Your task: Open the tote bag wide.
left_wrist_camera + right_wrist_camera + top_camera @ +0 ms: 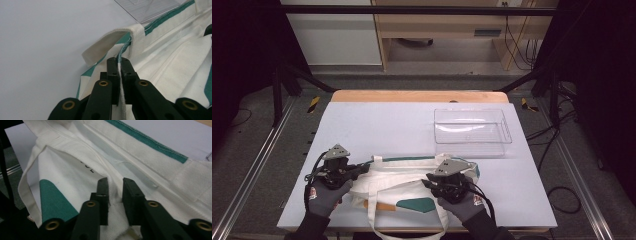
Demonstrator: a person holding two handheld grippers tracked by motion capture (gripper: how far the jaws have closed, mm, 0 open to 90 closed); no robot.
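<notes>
A white cloth tote bag (402,182) with green trim and a green patch lies flat at the table's near edge, one handle looping over that edge. My left gripper (361,170) is at the bag's left end; in the left gripper view its jaws (119,62) are shut on the bag's green-edged rim (125,46). My right gripper (429,181) rests on the bag's right half, pointing left. In the right gripper view its jaws (115,182) stand a little apart with a bunched fold of the white cloth (115,202) pinched between them.
A clear plastic box (472,132) stands just behind the bag at the right, its corner (150,7) close to the bag's rim. The pale table (377,125) stretches bare behind and left of the bag. Metal frame rails run along both sides of the table.
</notes>
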